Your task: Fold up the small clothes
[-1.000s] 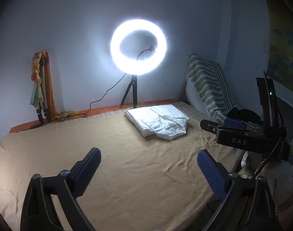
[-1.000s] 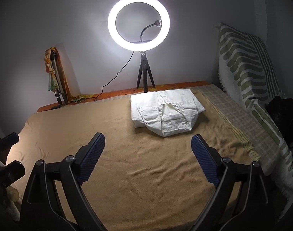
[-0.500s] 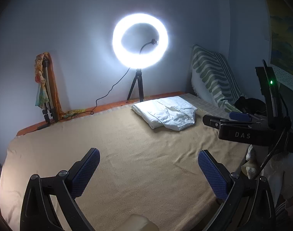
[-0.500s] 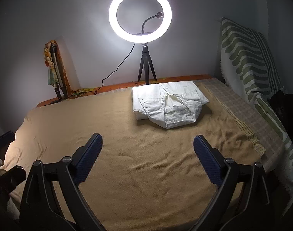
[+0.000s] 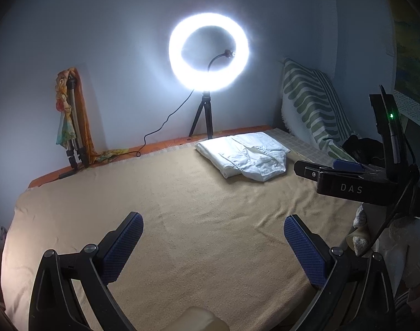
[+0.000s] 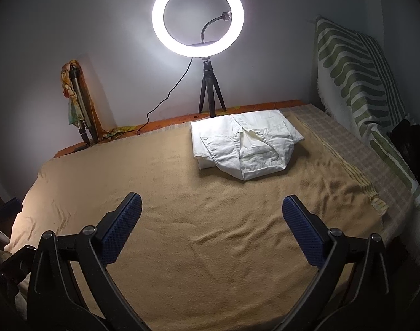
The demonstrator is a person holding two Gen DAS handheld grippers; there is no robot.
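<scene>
A white folded garment (image 5: 244,155) lies on the tan blanket (image 5: 182,220) at the far right of the bed; it also shows in the right wrist view (image 6: 244,144), folded with its pockets up. My left gripper (image 5: 212,244) is open and empty, hovering over the near part of the blanket, well short of the garment. My right gripper (image 6: 211,224) is open and empty too, above the blanket in front of the garment. The right gripper's body (image 5: 347,182) shows at the right edge of the left wrist view.
A lit ring light on a small tripod (image 6: 198,16) stands behind the garment by the wall, its cable trailing left. A folded tripod with a scarf (image 6: 77,102) leans at the back left. A green striped cushion (image 6: 356,82) stands along the right wall.
Both grippers have drawn back and risen a little, so the garment sits slightly farther off. Both stay open. The garment has not moved.
</scene>
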